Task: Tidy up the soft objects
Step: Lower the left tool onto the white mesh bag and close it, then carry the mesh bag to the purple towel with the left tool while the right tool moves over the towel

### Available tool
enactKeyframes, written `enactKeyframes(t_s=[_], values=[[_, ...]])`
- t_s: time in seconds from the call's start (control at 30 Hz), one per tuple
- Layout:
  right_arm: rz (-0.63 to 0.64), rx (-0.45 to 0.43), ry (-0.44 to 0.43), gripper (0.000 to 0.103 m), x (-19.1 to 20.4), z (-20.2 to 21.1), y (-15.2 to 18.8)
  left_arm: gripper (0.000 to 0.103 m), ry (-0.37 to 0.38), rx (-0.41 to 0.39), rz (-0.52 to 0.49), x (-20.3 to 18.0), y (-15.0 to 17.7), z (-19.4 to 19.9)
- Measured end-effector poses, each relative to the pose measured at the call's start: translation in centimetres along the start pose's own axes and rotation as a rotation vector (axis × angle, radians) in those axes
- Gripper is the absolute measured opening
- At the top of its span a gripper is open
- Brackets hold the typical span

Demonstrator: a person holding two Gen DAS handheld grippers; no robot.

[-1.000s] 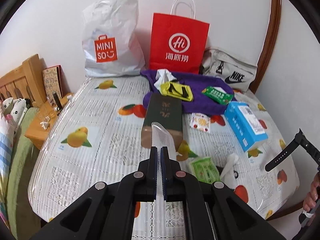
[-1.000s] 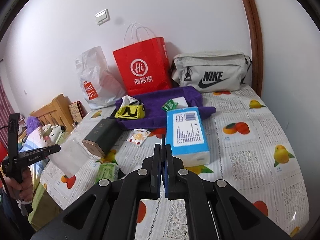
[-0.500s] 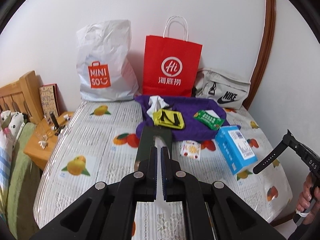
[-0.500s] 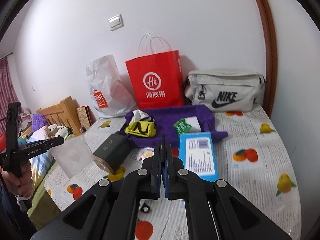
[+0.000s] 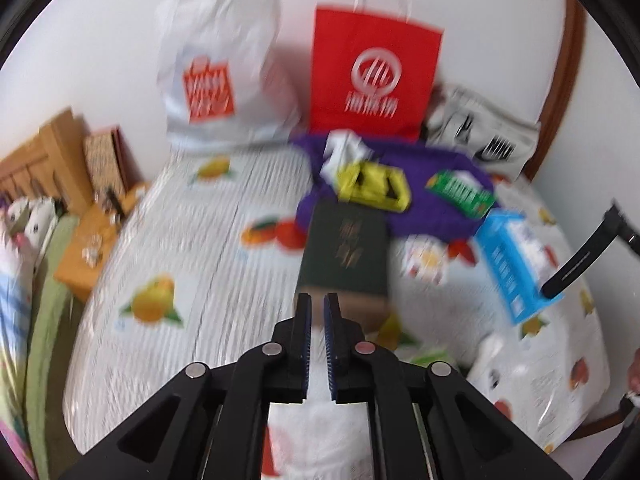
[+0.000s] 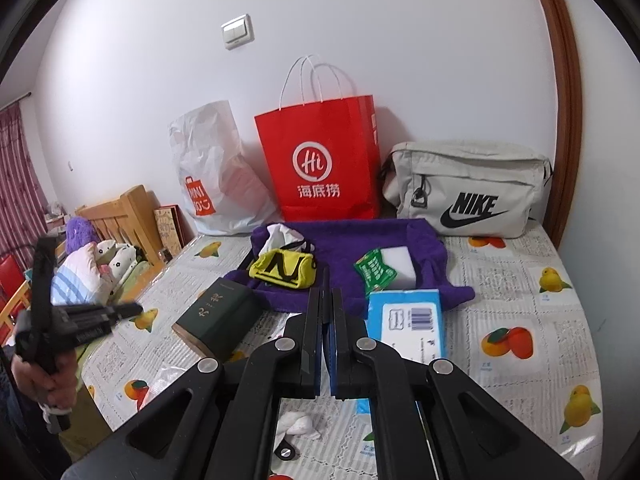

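While my grippers hang over the table: neither holds anything, and the soft things lie ahead of both.
Left gripper: pads parted a little with only the tabletop showing through the gap. I judge that I let go on purpose to free it for the next pick. Its view is smeared, so I am probably mid-swing.
Right gripper: fingers pressed together on nothing and held back from the pile, which I read as waiting its turn.
Purple towel: spread flat straight ahead of my right fingertips, serving as a bed for the smaller items.
Yellow pouch: on the towel's left part, just beyond and left of my right fingertips.
Green packet: on the towel, just right of those fingertips, leaning on a white sponge.
Blue tissue pack: flat on the table, close to the right of my right fingers and touching the towel's near edge.
Dark green box: directly ahead of my left fingertips.
Bags along the wall: white plastic bag, red paper bag and grey Nike bag stand upright beyond the towel, likely the destinations.
Changed since a second ago: the clear plastic bag pinched in my left gripper is gone from it, and the pads now stand wider. Where that bag landed I cannot tell for certain.
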State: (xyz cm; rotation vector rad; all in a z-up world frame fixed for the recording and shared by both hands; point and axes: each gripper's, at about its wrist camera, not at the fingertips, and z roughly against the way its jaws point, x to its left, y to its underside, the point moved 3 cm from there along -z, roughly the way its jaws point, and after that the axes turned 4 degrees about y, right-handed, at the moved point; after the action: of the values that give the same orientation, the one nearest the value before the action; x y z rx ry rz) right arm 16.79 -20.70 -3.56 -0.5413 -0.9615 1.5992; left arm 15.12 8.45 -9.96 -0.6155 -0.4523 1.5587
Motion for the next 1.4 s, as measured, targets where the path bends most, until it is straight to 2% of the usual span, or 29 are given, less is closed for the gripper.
enactKeyframes(t_s=[0.07, 0.2, 0.23, 0.27, 0.4, 0.53, 0.6, 0.63, 0.73, 0.8, 0.9, 0.97, 1.07, 1.1, 1.13, 1.17, 1.27, 1.4], values=[[0.0, 0.01, 0.0, 0.003, 0.3, -0.3, 0.6, 0.025, -0.018, 0.04, 0.02, 0.7, 1.6, -0.9], [-0.007, 0.011, -0.002, 0.003, 0.8, -0.2, 1.3, 0.044, -0.018, 0.088, 0.045, 1.5, 4.1, -2.1], [-0.008, 0.01, -0.002, 0.003, 0.9, -0.1, 1.5, 0.053, -0.021, 0.1, 0.046, 1.6, 4.6, -2.4], [-0.009, 0.011, -0.001, 0.003, 1.0, -0.1, 1.5, 0.057, -0.025, 0.11, 0.045, 1.7, 5.1, -2.8], [0.006, 0.0, 0.01, 0.003, 1.3, 0.4, 1.5, 0.064, 0.002, 0.151, 0.049, 1.4, 6.8, -4.1], [0.026, -0.014, 0.03, 0.003, 1.2, 0.4, 0.8, 0.074, 0.038, 0.182, 0.057, 0.6, 7.8, -5.3], [0.034, -0.023, 0.044, 0.003, 0.8, 0.1, 0.2, 0.078, 0.015, 0.203, 0.052, 0.2, 8.2, -6.2], [0.035, -0.027, 0.047, 0.003, 0.6, -0.2, -0.2, 0.083, -0.006, 0.189, 0.028, -0.3, 8.3, -6.4], [0.036, -0.039, 0.067, 0.003, -0.4, -1.2, -1.5, 0.084, -0.07, 0.189, -0.02, -1.0, 8.3, -6.9], [0.034, -0.051, 0.072, 0.003, -1.0, -1.8, -2.5, 0.083, -0.077, 0.172, -0.023, -1.2, 8.2, -7.0], [0.026, -0.059, 0.076, 0.003, -1.8, -2.9, -3.7, 0.066, -0.074, 0.144, -0.045, -1.3, 7.8, -6.9], [0.023, -0.054, 0.076, 0.003, -2.3, -4.1, -4.5, 0.042, -0.063, 0.13, -0.078, -1.6, 7.5, -6.7], [0.016, -0.045, 0.074, 0.003, -2.8, -5.9, -5.5, 0.022, -0.06, 0.125, -0.097, -1.8, 7.2, -6.8], [0.012, -0.041, 0.072, 0.003, -2.9, -6.4, -5.7, 0.018, -0.059, 0.126, -0.098, -1.7, 7.2, -6.8], [0.012, -0.037, 0.068, 0.003, -3.0, -7.0, -6.1, 0.01, -0.058, 0.128, -0.093, -1.6, 7.0, -6.8], [0.012, -0.034, 0.068, 0.003, -3.1, -7.7, -6.4, 0.006, -0.048, 0.135, -0.077, -1.1, 6.9, -6.7], [0.016, -0.028, 0.059, 0.003, -3.1, -9.2, -7.2, 0.005, 0.006, 0.148, -0.02, 0.2, 6.3, -6.5], [0.011, -0.022, 0.051, 0.003, -3.3, -10.9, -8.1, 0.005, -0.014, 0.119, 0.001, 1.4, 4.9, -5.1]])
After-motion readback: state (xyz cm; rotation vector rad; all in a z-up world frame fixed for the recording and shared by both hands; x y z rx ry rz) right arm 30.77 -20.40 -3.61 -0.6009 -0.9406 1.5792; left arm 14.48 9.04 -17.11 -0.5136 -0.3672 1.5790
